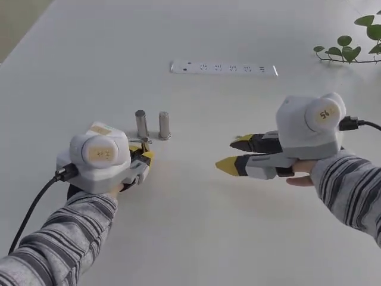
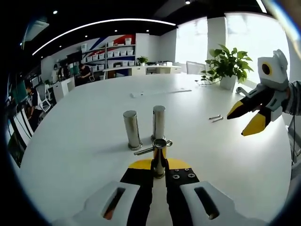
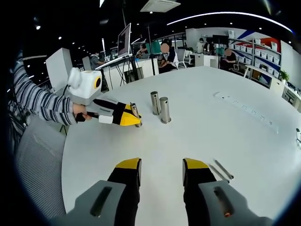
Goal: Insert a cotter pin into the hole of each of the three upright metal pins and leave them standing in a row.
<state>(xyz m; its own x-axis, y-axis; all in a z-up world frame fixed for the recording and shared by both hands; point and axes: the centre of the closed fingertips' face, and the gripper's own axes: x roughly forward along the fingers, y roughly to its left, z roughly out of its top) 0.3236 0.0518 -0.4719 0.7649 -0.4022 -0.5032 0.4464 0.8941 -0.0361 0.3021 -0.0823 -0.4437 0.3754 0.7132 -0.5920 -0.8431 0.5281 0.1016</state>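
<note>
Two upright metal pins point(image 1: 141, 123) point(image 1: 164, 125) stand side by side on the white table point(image 1: 196, 226). My left gripper point(image 1: 144, 154) is just in front of them, shut on a third metal pin point(image 2: 159, 157) held upright on the table. A cotter pin point(image 2: 151, 150) sticks through this pin's hole near its top. My right gripper point(image 1: 228, 156) hovers open to the right, with nothing between its fingers. Two loose cotter pins point(image 3: 220, 170) lie on the table just beyond its right jaw. The right gripper view has the left gripper point(image 3: 127, 117) beside the standing pins point(image 3: 160, 107).
A white power strip point(image 1: 223, 68) lies further back on the table. A leafy plant point(image 1: 351, 47) sits at the far right edge. Desks, shelves and seated people are in the room behind.
</note>
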